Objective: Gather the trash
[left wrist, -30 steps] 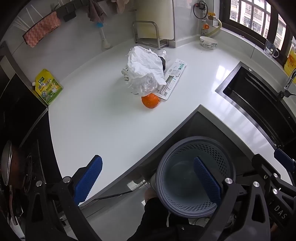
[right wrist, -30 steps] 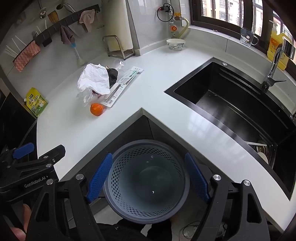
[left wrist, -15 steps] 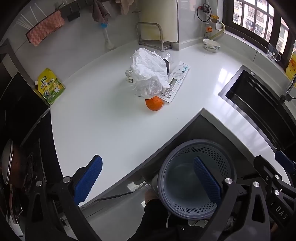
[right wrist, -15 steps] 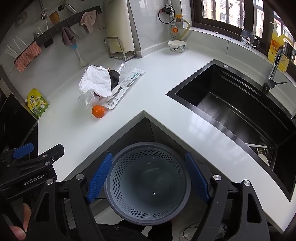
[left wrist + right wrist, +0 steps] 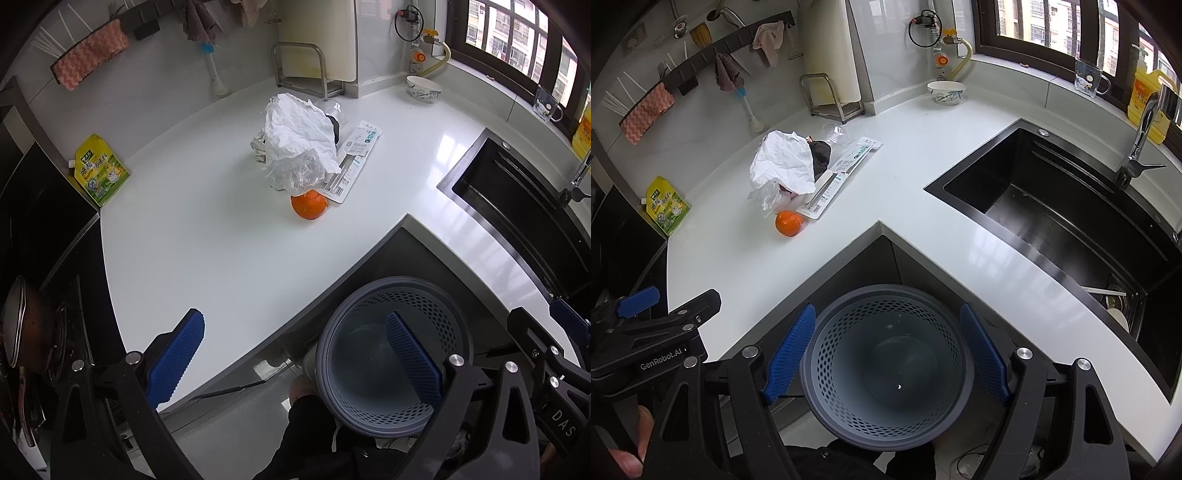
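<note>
Crumpled paper (image 5: 297, 138) hides perhaps cloth — both grippers' fingers (image 5: 790, 350) spread wide, empty.

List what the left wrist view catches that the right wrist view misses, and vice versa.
Left wrist only: a brown metal pan at the far left edge.
Right wrist only: the chrome tap and the black sink's drain end with a white utensil.
Both: crumpled white paper, orange fruit, long printed flat packet, green-yellow pouch, grey perforated bin, both grippers open.
</note>
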